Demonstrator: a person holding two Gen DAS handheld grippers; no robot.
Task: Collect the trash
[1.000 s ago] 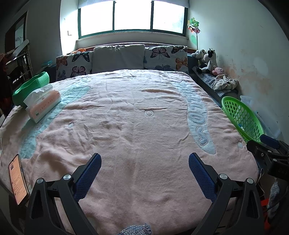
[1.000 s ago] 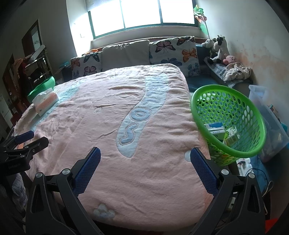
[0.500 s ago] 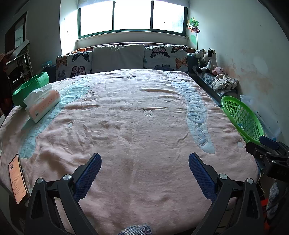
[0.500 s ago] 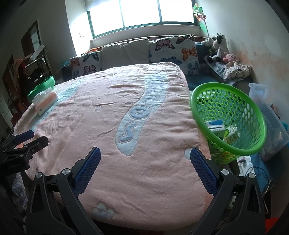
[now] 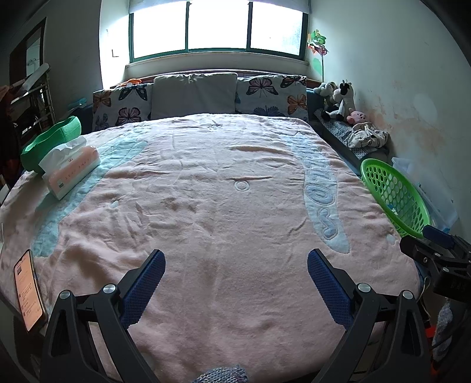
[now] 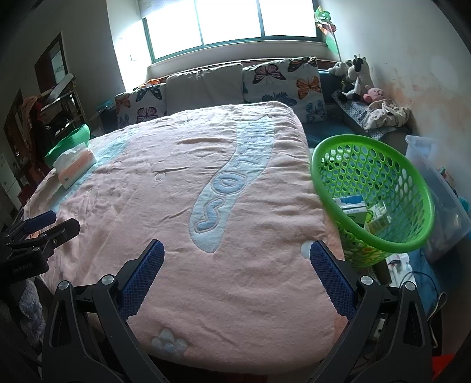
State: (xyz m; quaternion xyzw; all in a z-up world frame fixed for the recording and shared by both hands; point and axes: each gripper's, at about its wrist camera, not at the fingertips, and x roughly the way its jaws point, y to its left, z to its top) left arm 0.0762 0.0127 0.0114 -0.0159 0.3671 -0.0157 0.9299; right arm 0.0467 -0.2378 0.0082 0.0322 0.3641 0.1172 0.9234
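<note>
Two cartons (image 6: pixel 363 213) flat in tilted basket (image 6: pixel 412 182), tongs (image 6: pixel 237 266) agape

Home bedroom: bed (image 5: pixel 223 206), butterfly pillows (image 5: pixel 270 95), plush toys (image 5: pixel 341 100).

Light: daylight from the wide green-framed window (image 5: pixel 217 26), blown out white.
Corners: dark, fisheye-bent.
Pink fleece blanket (image 6: pixel 176 206): softly lit, sharp.

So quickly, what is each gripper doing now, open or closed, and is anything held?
Left gripper: open, holding nothing.
Right gripper: open, holding nothing.
</note>
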